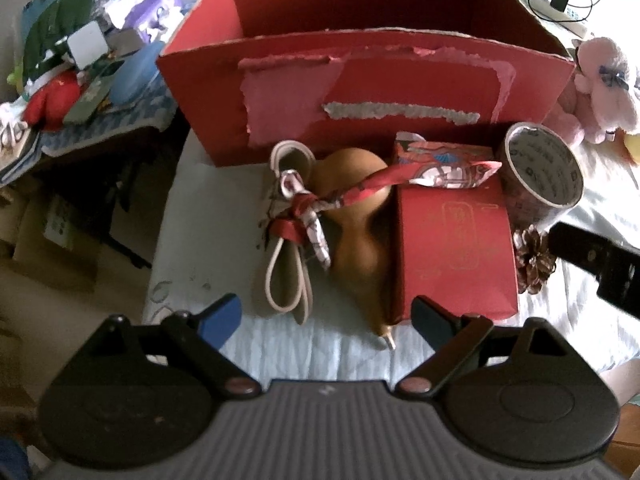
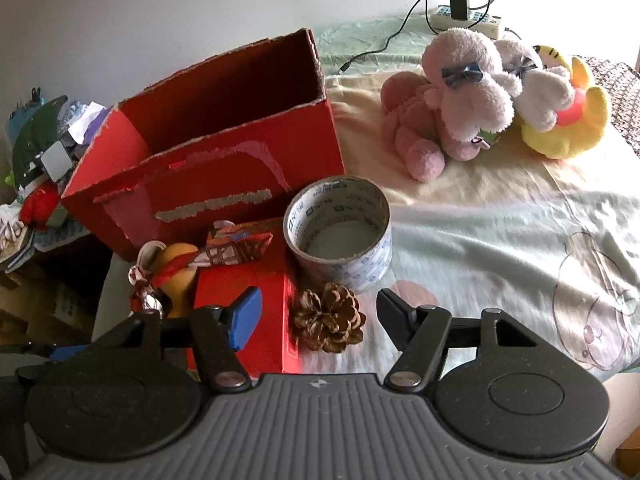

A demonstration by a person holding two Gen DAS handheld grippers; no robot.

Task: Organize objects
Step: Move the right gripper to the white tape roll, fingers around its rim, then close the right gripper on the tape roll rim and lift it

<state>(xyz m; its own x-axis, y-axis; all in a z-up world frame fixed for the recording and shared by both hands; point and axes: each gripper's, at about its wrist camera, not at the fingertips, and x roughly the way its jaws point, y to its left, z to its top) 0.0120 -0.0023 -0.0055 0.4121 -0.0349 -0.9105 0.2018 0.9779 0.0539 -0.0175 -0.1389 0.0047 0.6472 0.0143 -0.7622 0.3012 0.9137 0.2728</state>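
Note:
An open red cardboard box [image 1: 360,76] [image 2: 224,160] stands on the bed. In front of it lie a brown gourd [image 1: 352,216] [image 2: 180,276] with a red patterned scarf [image 1: 320,204] tied round it, a flat red gift box [image 1: 452,248] [image 2: 248,292], a tape roll [image 1: 540,172] [image 2: 340,232] and a pine cone [image 1: 534,260] [image 2: 330,318]. My left gripper [image 1: 326,316] is open and empty, just short of the gourd's tip. My right gripper [image 2: 318,318] is open, its fingers either side of the pine cone, not touching it.
Plush toys [image 2: 480,88] [image 1: 608,88] lie at the back right of the bed. A power strip with cable [image 2: 468,20] lies behind them. A cluttered side table [image 1: 80,80] stands left of the bed. The bed edge [image 1: 160,240] drops off on the left.

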